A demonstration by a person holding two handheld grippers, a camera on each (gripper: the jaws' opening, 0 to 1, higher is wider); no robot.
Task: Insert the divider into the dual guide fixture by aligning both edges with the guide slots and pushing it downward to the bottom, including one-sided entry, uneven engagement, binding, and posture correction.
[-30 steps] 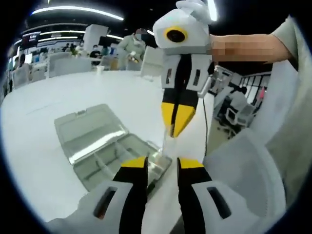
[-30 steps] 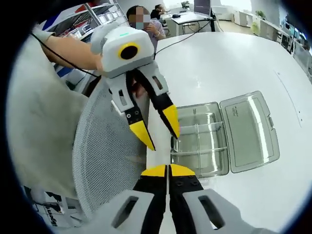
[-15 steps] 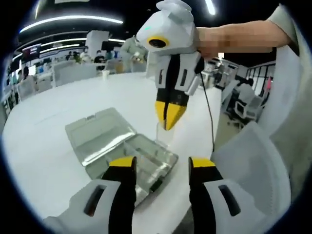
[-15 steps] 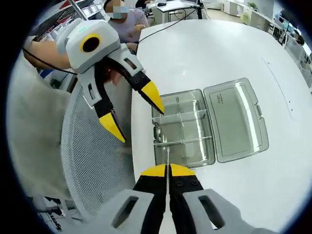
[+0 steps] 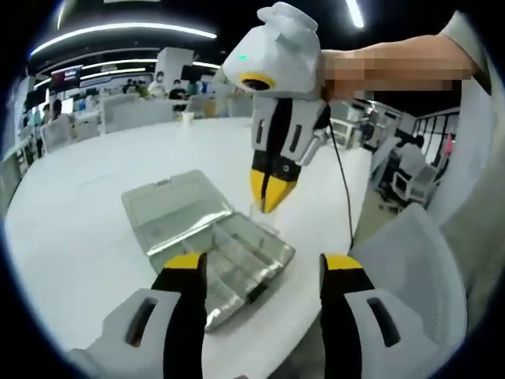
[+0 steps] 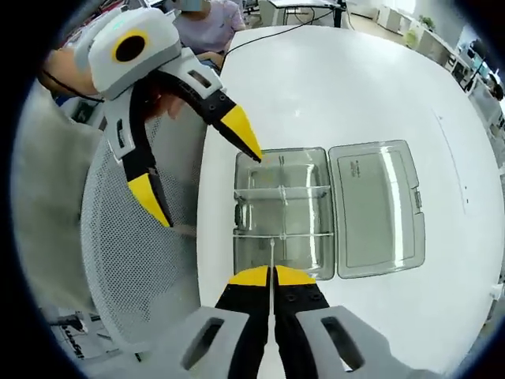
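A clear plastic compartment box (image 6: pixel 280 213) lies on the white table (image 6: pixel 347 87) with its lid (image 6: pixel 375 209) folded open flat beside it. In the left gripper view the box (image 5: pixel 237 253) sits ahead of my jaws, the lid (image 5: pixel 170 207) behind it. My right gripper (image 6: pixel 272 276) is shut on a thin clear divider (image 6: pixel 271 253), seen edge-on and pointing at the box's near wall. From the left gripper view, the right gripper (image 5: pixel 271 189) hangs over the box's near corner, the divider (image 5: pixel 256 210) below its tips. My left gripper (image 5: pixel 264 264) is wide open and holds nothing; it hovers beside the box (image 6: pixel 197 170).
A grey mesh chair back (image 6: pixel 134 260) stands against the table's near edge (image 5: pixel 402 260). A person's sleeve and arm (image 5: pixel 394 67) hold the right gripper. Other people and desks (image 5: pixel 118 99) are far behind. A cable (image 5: pixel 343 197) trails down from the right gripper.
My left gripper's jaws have spread much wider. The right gripper, still shut on the divider, now stands squarer to the box.
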